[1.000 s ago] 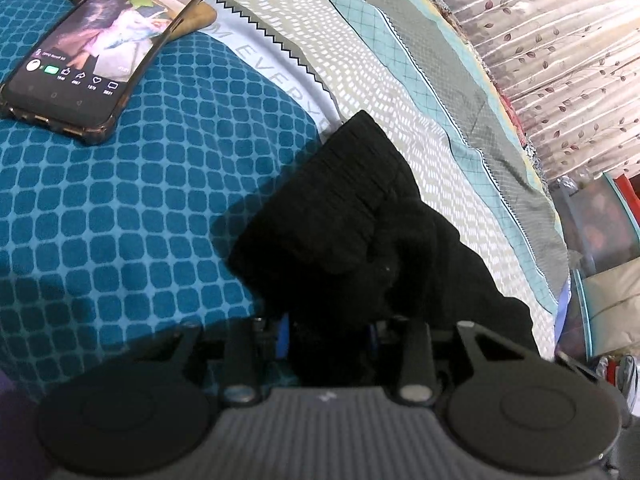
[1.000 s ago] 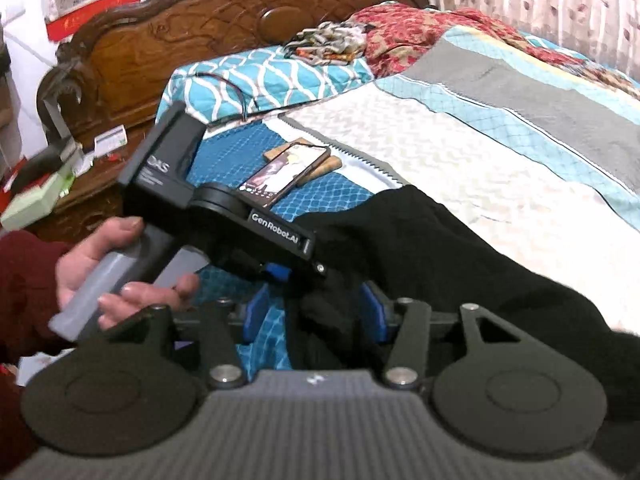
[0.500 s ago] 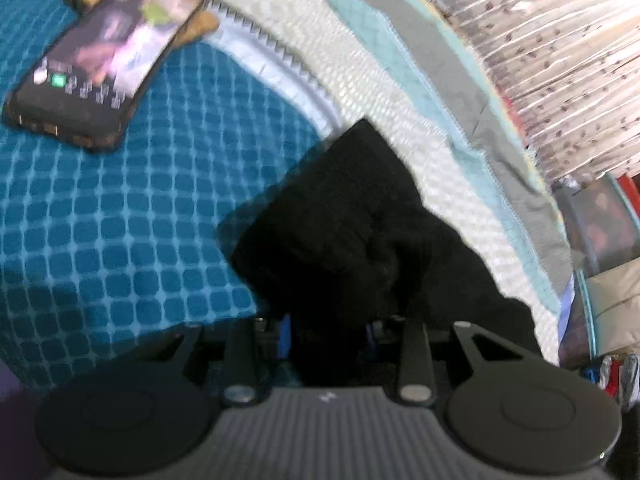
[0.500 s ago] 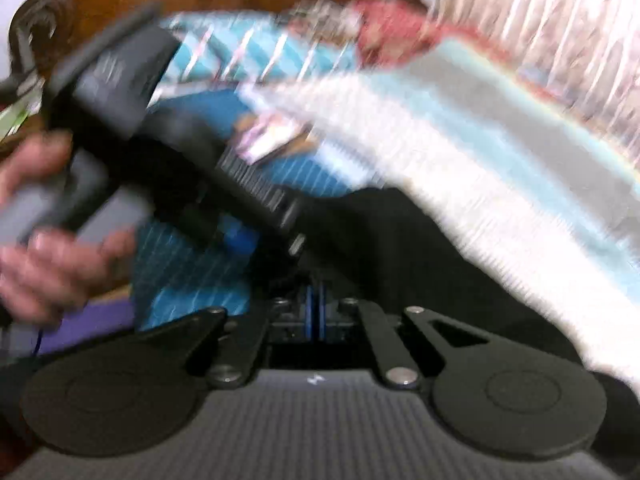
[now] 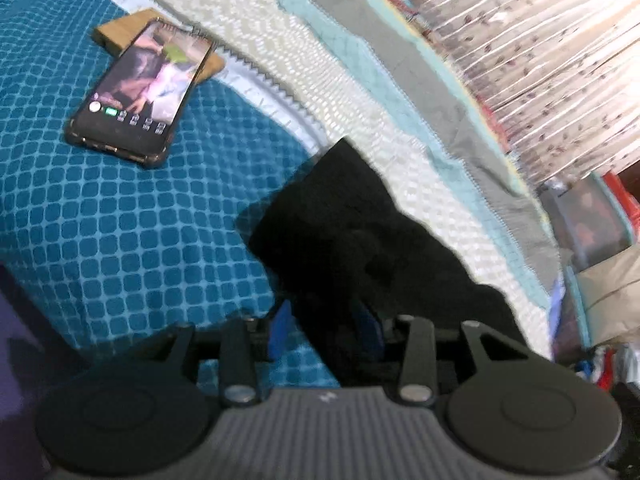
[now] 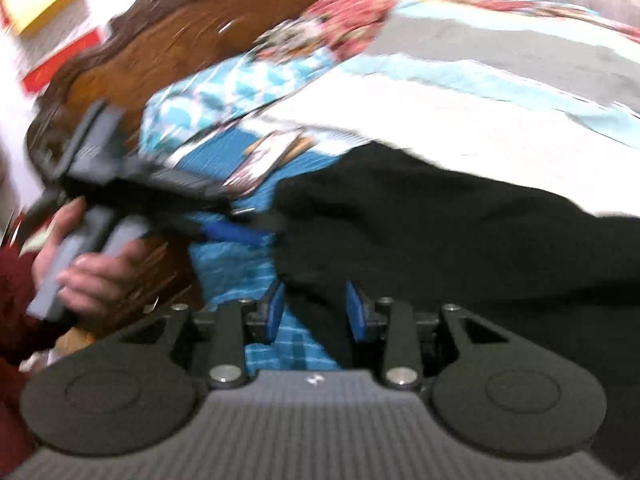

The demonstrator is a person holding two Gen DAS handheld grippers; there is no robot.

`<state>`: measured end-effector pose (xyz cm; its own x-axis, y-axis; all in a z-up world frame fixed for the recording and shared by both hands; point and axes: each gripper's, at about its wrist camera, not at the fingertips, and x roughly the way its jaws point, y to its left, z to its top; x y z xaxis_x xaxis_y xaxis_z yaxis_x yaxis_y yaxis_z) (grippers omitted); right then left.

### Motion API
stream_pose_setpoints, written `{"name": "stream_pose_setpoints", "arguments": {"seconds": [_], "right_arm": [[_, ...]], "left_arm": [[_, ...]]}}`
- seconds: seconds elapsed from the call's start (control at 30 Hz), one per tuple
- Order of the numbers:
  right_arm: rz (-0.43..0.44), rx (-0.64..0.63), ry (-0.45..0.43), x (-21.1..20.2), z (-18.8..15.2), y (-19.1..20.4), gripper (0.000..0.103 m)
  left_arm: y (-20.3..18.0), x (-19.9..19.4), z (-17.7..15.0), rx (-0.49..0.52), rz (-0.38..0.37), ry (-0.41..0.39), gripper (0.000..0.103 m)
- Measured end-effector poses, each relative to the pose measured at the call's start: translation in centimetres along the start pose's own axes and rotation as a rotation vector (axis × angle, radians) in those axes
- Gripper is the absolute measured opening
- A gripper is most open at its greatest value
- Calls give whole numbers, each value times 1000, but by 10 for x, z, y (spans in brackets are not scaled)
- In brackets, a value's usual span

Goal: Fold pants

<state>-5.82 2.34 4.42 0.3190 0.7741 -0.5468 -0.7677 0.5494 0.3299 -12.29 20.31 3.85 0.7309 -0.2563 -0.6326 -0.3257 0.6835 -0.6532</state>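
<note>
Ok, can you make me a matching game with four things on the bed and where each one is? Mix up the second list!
Things:
1. phone
2. black pants
3. wooden board
4. curtain

Places:
A. under the top end of the phone
B. behind the far side of the bed
C. lying screen up on the teal checked cover
D. partly on the teal cover, partly on the white quilt, reaching between the blue pads

Pairs: 1-C, 2-D, 3-A, 4-B
</note>
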Motion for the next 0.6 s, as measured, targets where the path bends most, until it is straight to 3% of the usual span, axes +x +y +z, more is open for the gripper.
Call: {"name": "stream_pose_setpoints", "arguments": {"seconds": [0.13,0.27,0.3,0.37,0.4,0.5,0.6], "right_arm": [[-57,111,-72,-16,-2,-27,30],[-55,204,-67,4,-2,-32,24],[-45,215,-30,15,-6,-32,24],[-20,230,146,41,-19,-30,24],[-36,204,164,44,-26,-26,24],[-29,214,35,4,-25,-31,24],[-165,326,-145,-65,-32,-68,25]], "left_arm": [[-30,-2,8,71,-70,-28,35],[-67,30,11,174,-75,5,35],[-73,45,9,181,-54,44,35],[-79,65,3,170,-42,125,35],[-83,71,-1,175,-52,150,35],[-102,79,-11,252,-61,161,35],[-120,94,-18,284,-67,203,35]]}}
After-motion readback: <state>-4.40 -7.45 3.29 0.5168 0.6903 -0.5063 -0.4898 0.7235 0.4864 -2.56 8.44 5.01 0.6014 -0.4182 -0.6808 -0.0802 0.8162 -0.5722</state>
